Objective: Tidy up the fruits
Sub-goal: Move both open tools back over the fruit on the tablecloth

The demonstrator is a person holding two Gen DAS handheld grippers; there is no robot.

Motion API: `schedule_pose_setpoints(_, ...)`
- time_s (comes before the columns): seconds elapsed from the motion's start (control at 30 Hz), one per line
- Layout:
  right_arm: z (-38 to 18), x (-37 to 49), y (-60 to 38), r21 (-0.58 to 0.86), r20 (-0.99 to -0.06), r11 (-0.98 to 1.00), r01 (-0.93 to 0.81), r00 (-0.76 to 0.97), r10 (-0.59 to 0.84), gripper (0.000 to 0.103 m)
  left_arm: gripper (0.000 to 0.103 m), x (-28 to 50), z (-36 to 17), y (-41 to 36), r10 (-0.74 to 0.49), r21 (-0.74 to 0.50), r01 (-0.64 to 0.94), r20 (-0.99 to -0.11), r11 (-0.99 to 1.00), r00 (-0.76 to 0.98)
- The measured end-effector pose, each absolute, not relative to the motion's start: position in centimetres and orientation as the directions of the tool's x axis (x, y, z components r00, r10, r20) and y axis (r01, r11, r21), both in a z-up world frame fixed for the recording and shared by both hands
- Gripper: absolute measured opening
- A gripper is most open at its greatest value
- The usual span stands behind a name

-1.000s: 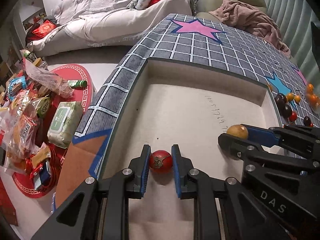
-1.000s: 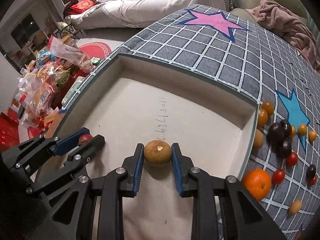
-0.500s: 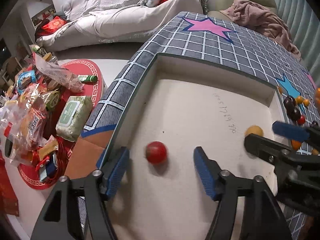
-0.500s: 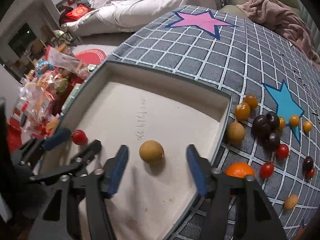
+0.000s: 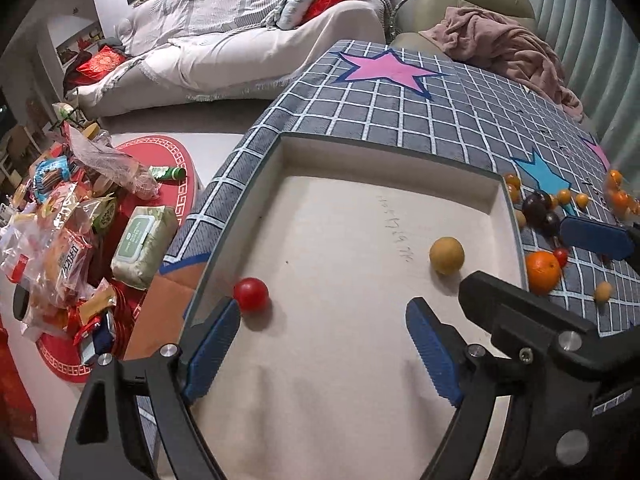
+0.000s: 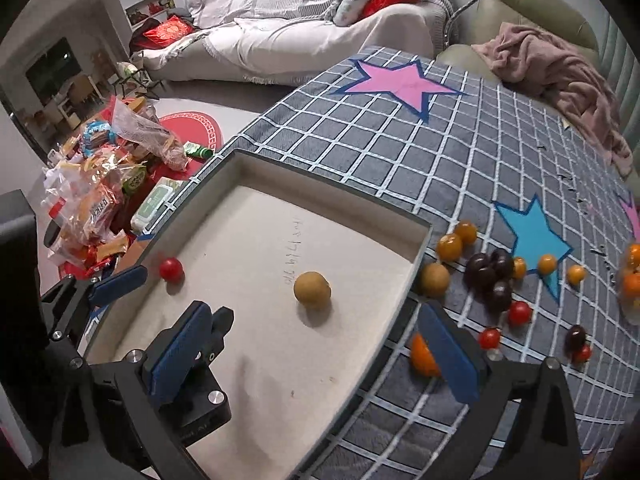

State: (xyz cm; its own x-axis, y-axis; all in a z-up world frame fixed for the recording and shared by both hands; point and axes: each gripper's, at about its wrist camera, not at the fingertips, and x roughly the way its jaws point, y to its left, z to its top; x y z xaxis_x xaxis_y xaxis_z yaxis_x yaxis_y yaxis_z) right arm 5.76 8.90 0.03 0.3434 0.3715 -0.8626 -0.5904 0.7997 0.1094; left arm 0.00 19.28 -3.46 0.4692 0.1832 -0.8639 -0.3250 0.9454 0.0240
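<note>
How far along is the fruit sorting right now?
Early. Done: a red tomato and a tan fruit lie in the tray. In hand: nothing; left gripper and right gripper have just opened, empty. Left: the orange and small fruits on the cloth.

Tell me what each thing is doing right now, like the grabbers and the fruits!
left gripper: open, jaws have just been opening, nothing held.
right gripper: open wide, jaws have just been opening, nothing held.
red tomato: lying loose in the tray.
brown round fruit: lying loose in the tray.
tray: holds just those two.
orange: outside, on the checked cloth.
</note>
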Motion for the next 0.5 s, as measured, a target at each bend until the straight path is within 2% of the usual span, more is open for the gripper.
schedule_pose_setpoints(0.27, -0.7, 4.6, 5.9, 0.141, -0.879, 0.817, -0.559, 0.310, 0.363, 0.103, 0.086, -1.0, -3.8, 17.1, 0.175, 0.040, -0.307, -0.889, 0.951, 0.423)
schedule_pose_setpoints(0.5, -2.2, 3.2, 0.1, 0.180, -0.881, 0.853, -0.491, 0.305, 0.361, 0.103, 0.086, -2.3, -4.3, 13.5, 0.156, 0.064, -0.224, -0.893, 0.972, 0.422)
